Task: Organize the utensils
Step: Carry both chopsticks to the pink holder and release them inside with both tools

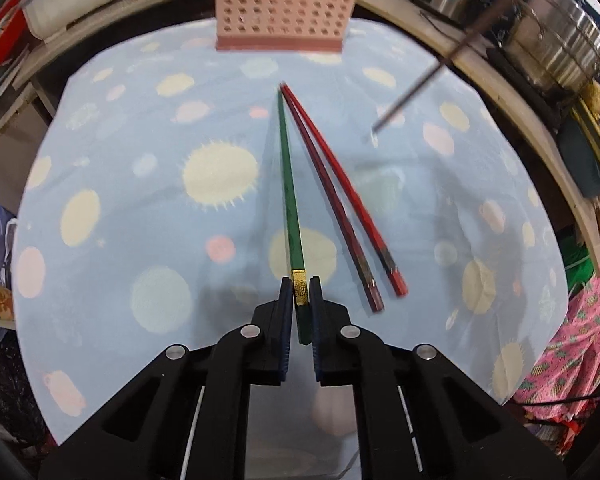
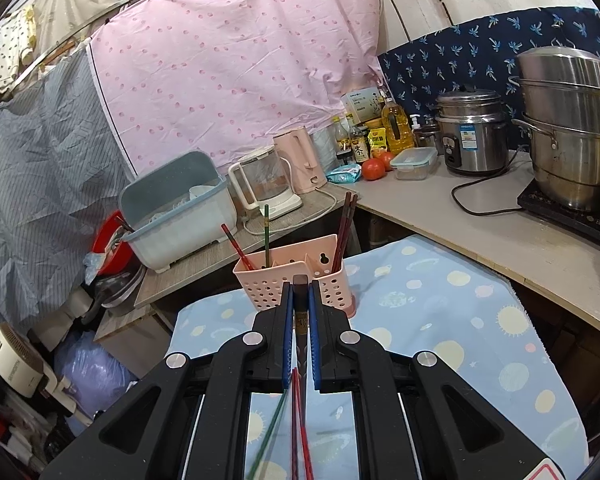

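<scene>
left gripper [image 1: 301, 294] clamps green chopstick [image 1: 288, 184] | right gripper [image 2: 300, 300] pinches brown chopstick [image 2: 300, 320] | advice: lift level, tip-down into holder [image 2: 296, 276], matching colours

Open cloth lies left of the green chopstick [image 1: 289, 184]; 2 red chopsticks [image 1: 342, 204] crowd its right, the pink holder [image 1: 284, 12] blocks ahead.

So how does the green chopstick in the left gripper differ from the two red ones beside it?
The green chopstick is clamped at its gold-banded end by the left gripper; the red chopsticks lie loose on the tablecloth, ungripped. Its colour differs too. All three point toward the pink utensil holder.
</scene>
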